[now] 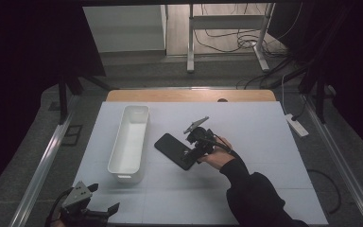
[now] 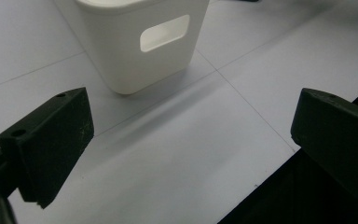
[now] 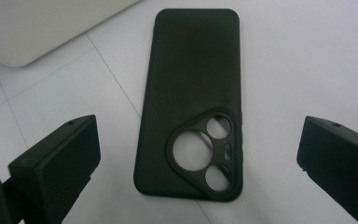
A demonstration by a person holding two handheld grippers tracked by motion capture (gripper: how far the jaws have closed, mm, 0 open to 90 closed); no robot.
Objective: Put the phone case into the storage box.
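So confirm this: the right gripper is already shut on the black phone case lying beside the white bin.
Not shut. In the right gripper view, the right gripper has its jaws wide apart on either side of the black phone case, which lies flat beside the white bin.

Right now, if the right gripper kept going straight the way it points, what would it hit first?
Probably the black phone case, lying flat between the right gripper's open jaws, camera cutout nearest. Depth is hard to judge.
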